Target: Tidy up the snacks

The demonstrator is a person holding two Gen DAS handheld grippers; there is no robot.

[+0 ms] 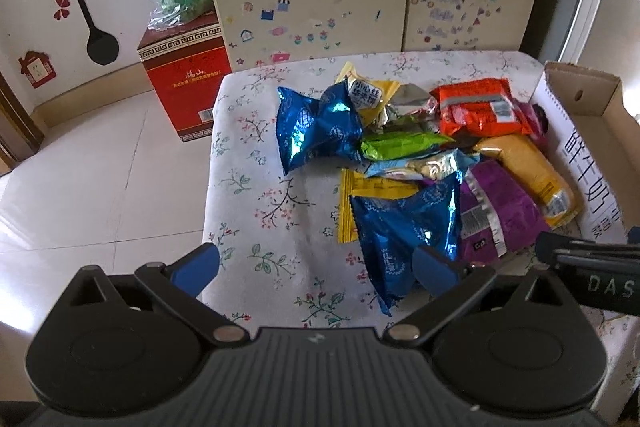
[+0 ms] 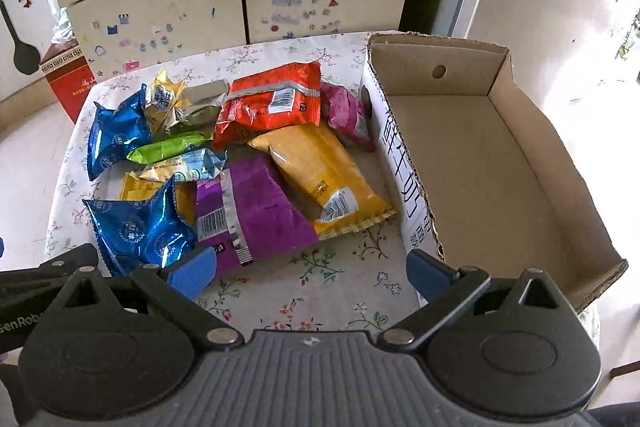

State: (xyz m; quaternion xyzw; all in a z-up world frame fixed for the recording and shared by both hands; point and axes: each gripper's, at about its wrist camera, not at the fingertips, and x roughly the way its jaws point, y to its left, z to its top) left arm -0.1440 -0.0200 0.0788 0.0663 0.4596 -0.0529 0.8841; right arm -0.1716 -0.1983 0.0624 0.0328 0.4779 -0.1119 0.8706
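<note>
Snack packets piled on floral-cloth surface (image 2: 332, 279) ahead of both tools: two shiny blue foil packs (image 2: 140, 227), purple pack (image 2: 260, 215) with barcode, mustard-yellow pack (image 2: 320, 175), orange pack (image 2: 272, 103), green (image 2: 172, 147), magenta (image 2: 344, 115). Cardboard box (image 2: 480, 155) ahead-right of right tool (image 2: 312, 271), Chinese print on its side. Left tool (image 1: 316, 267) spread wide, holding nothing; right tool also wide, nothing held. "DAS" readable on right tool's body in left view.
</note>
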